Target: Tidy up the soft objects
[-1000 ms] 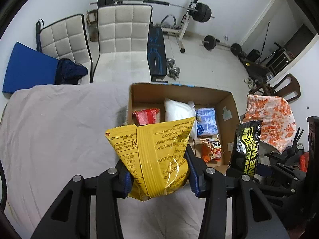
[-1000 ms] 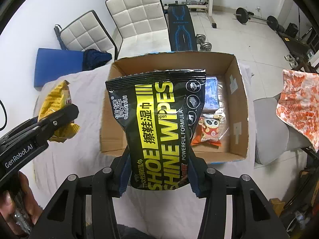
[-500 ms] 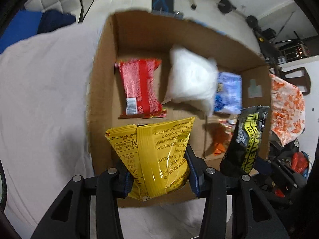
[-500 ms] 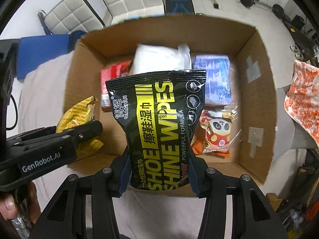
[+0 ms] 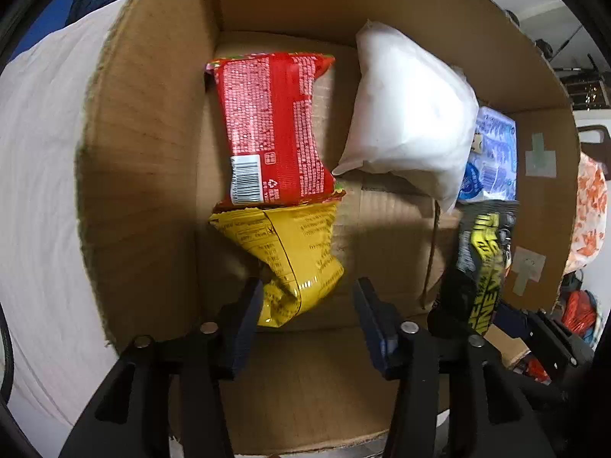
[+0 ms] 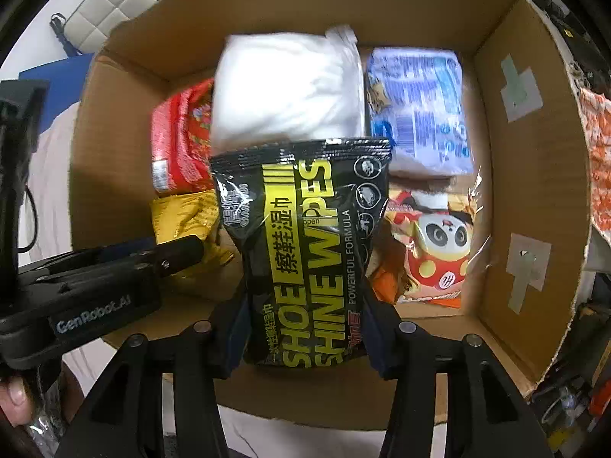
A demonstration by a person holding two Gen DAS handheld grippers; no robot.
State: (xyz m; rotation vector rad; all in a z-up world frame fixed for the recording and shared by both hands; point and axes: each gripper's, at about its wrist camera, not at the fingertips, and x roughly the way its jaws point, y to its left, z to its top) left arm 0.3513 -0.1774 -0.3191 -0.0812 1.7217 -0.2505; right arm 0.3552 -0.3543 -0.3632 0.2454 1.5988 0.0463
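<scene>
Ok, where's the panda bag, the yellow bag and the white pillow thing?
panda bag (image 6: 435, 244), right wrist view, on the panda's face.
yellow bag (image 5: 294, 255), left wrist view, on its crumpled middle.
white pillow pack (image 5: 412, 114), left wrist view, on its puffy middle.

The box (image 5: 145, 160) is matt brown cardboard with a faintly ribbed face and ragged, fibrous cut edges; inside it, the yellow bag (image 5: 294, 255) and red packet (image 5: 275, 126) are glossy, crinkled plastic film, and the white pack (image 5: 408, 114) beside the red packet looks smooth, soft and dull. The wipes pouch (image 6: 305, 248) is shiny black film catching glare, the panda bag (image 6: 431, 244) right of it is clear, glinting cellophane, and the blue pack (image 6: 416, 107) is smooth printed plastic. Outside the box lies matt pale cloth (image 5: 38, 175), and both grippers' fingers (image 6: 229, 328) are matt black plastic with small bright metal screws.
</scene>
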